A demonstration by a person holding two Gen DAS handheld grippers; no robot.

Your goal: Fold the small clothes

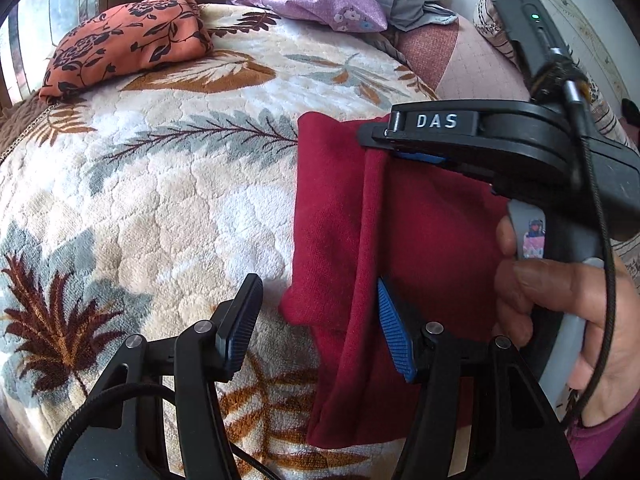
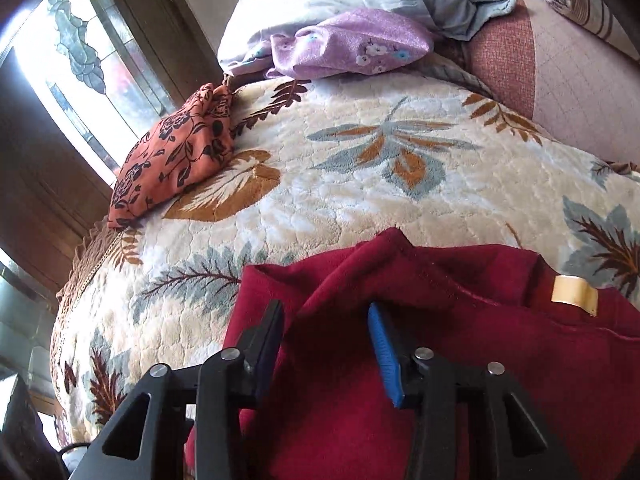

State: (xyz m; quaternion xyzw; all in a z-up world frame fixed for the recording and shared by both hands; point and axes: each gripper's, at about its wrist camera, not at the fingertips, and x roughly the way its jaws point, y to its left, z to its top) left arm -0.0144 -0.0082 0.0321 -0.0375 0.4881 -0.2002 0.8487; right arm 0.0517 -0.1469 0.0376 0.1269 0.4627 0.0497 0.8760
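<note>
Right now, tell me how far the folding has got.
Done: an orange floral cloth lies folded at the blanket's far corner. In hand: the red garment, partly doubled over; both the left hand-held gripper and the right hand-held gripper are open at its folds. Left: finishing the red one, then the rumpled lilac and grey clothes by the pillow.

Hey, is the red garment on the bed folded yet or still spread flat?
Partly folded: the red garment has one edge doubled over onto itself, leaving a raised ridge, with its collar tag still showing.
</note>
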